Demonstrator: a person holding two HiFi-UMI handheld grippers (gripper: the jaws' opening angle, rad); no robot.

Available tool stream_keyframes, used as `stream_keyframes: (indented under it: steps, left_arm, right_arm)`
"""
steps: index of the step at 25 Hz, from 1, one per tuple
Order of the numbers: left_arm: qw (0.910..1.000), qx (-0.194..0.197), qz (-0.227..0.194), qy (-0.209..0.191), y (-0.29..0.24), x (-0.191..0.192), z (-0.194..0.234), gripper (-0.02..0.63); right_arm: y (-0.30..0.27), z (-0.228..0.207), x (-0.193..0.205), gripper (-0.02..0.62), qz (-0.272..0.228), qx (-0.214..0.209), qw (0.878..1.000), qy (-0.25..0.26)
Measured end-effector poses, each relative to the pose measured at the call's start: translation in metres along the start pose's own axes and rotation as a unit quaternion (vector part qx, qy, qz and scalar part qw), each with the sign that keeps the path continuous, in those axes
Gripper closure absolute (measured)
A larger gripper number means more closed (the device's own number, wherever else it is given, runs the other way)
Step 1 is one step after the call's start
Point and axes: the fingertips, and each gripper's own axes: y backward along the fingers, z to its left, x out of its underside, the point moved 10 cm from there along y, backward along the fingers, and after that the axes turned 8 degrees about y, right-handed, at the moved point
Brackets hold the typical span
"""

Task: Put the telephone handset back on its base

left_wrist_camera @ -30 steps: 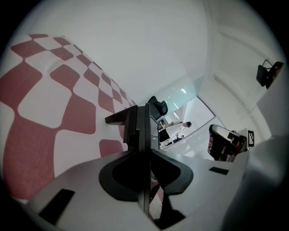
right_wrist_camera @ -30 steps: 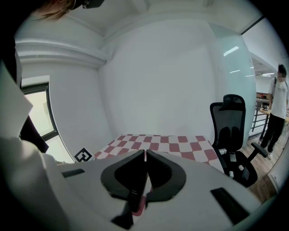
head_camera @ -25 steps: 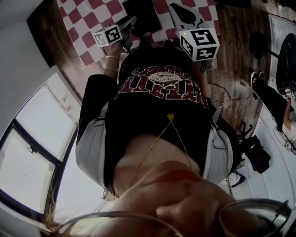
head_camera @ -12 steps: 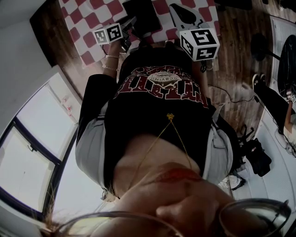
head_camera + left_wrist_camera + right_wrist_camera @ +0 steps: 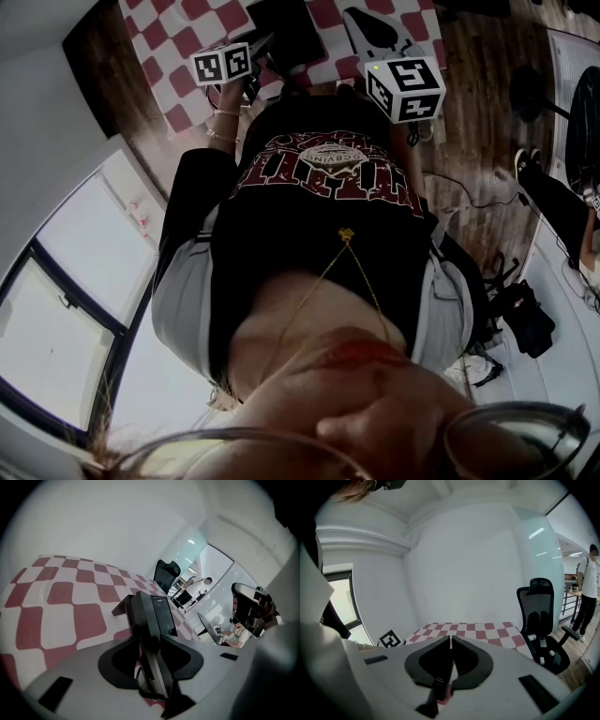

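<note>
Two grippers: one in each of the person's hands, both at the table with the checked cloth (image 5: 61, 606).
Left gripper (image 5: 150, 636): the jaws have just been opening and now stand wide. The black handset (image 5: 154, 667) runs lengthwise between them. A pale sliver shows down one side of it, so I judge the pads are off it and it is let go.
Right gripper (image 5: 450, 639): jaws pressed together with nothing between them. It is held apart from the work, pointing over the cloth; an office chair (image 5: 541, 616) stands beyond the table.
Handset, place: on the cloth-covered table, lying along the left edge of the telephone base (image 5: 163, 613), which is propped at a slant. In the head view the two merge into one dark block.
Seating: it looks set down on the base. I cannot tell whether both ends sit fully in their hollows.
Handling, my guess: hard moulded plastic, stiff and light. The glossy skin could slide under smooth pads.
Where to hold: across the narrow middle bar, where the left jaws stand now. The bulged ends are a poor choice, as the pads would ride off the curve.
Fragility: not delicate, but a drop onto the slanted base could send it skidding off.
Progress: near the end, as I read it. What remains is drawing the left jaws clear without nudging the handset.
</note>
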Motion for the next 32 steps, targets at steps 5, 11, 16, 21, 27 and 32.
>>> stream_keyframes:
  steps: [5, 11, 16, 21, 27, 32]
  left_arm:
    - [0.9999, -0.001, 0.011, 0.007, 0.006, -0.003, 0.004, 0.469]
    - [0.9991, 0.029, 0.008, 0.028, 0.005, -0.002, 0.007, 0.508]
    - [0.9959, 0.068, -0.01, 0.058, 0.004, 0.001, 0.012, 0.522]
    - [0.9882, 0.118, -0.048, 0.086, 0.003, 0.007, 0.022, 0.528]
    - [0.9819, 0.148, -0.064, 0.1, -0.002, 0.011, 0.027, 0.529]
    - [0.9764, 0.177, -0.067, 0.104, -0.006, 0.012, 0.032, 0.531]
  right_arm:
    - [0.004, -0.002, 0.002, 0.566, -0.002, 0.004, 1.0, -0.001]
    - [0.006, -0.004, 0.005, 0.566, -0.002, 0.006, 1.0, -0.001]
    - [0.009, -0.007, 0.004, 0.566, -0.003, 0.009, 1.0, -0.006]
    - [0.008, -0.005, 0.004, 0.566, -0.003, 0.012, 1.0, -0.006]
    - [0.006, -0.004, 0.004, 0.566, -0.002, 0.015, 1.0, -0.007]
    - [0.003, -0.002, 0.003, 0.566, 0.0, 0.015, 1.0, -0.007]
